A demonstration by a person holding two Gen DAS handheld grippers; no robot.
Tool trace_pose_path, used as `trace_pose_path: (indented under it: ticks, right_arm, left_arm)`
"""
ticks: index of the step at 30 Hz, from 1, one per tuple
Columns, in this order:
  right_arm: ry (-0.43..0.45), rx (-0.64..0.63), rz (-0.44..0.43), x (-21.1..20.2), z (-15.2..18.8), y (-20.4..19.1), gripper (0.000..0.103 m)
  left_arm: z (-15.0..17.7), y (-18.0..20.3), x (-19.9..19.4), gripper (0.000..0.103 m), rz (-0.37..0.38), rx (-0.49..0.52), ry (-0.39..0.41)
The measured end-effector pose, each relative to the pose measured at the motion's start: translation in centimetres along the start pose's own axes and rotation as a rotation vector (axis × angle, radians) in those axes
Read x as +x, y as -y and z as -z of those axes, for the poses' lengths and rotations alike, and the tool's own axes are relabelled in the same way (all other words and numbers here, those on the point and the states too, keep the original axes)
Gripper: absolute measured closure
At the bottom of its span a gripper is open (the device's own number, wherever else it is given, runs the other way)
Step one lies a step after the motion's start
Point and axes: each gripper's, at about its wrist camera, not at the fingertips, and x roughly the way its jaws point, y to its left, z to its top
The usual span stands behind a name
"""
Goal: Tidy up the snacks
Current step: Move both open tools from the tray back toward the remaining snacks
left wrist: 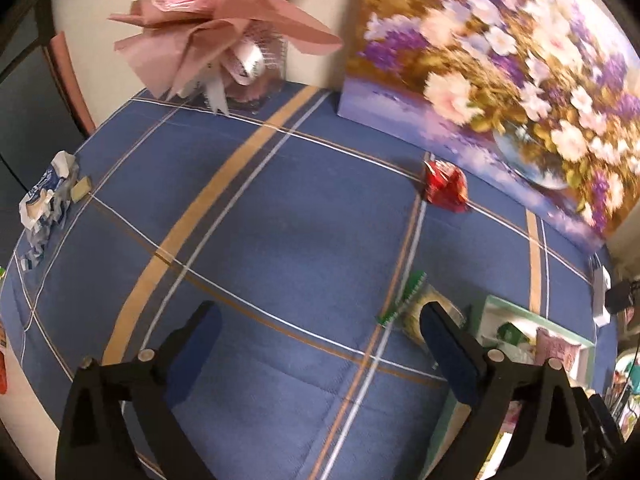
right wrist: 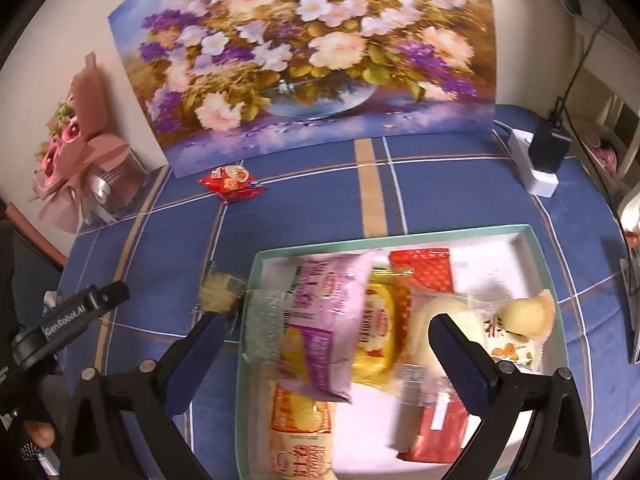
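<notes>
Blue checked cloth (left wrist: 280,208) covers the worktop, where a shallow mint-rimmed box (right wrist: 534,240) sits packed with wrapped snacks. From the right wrist camera, the right tongs (right wrist: 326,334) hover spread wide over the box, grasping nothing; one finger hangs outside the box's left wall, the other above its contents. Inside lie a pink packet (right wrist: 332,304) overlapping a yellow packet (right wrist: 380,332), a red packet (right wrist: 422,270) toward the far side, an orange-and-yellow packet (right wrist: 300,428) at the near edge, and a pale pastry wrapper (right wrist: 516,328) on the right. A clear-wrapped pale snack (right wrist: 220,290) with a green end rests on the cloth just beside the box's left wall. A small red snack (right wrist: 232,182) lies well apart, near the foot of a flower painting (right wrist: 304,52) propped against the wall. A pink bouquet (right wrist: 76,148) stands at left; a black gripper body (right wrist: 68,320) enters from that side. A white power strip (right wrist: 532,160) with a black plug lies at right.

From the left wrist camera, the left tongs (left wrist: 320,330) are likewise released, empty above bare cloth. A crumpled blue-and-white wrapper (left wrist: 46,204) lies at the worktop's left edge.
</notes>
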Motion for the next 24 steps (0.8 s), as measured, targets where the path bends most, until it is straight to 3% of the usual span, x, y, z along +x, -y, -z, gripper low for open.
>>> trace_pose_path:
  ticks: [9, 17, 24]
  right_arm:
    - [-0.020, -0.072, 0.003, 1.7, 0.3, -2.4, 0.000]
    - [-0.018, -0.138, -0.001, 2.5, -1.1, -4.8, 0.000]
    - [-0.034, -0.223, -0.095, 3.8, -4.2, -9.2, 0.000]
  left_arm:
    - [-1.0, -1.7, 1.3, 0.000, -0.001, -0.046, 0.023]
    - [-1.7, -1.7, 3.4, 0.000, 0.033, -0.029, -0.041]
    - [-2.6, -3.1, 5.2, 0.000, 0.000, -0.035, -0.087]
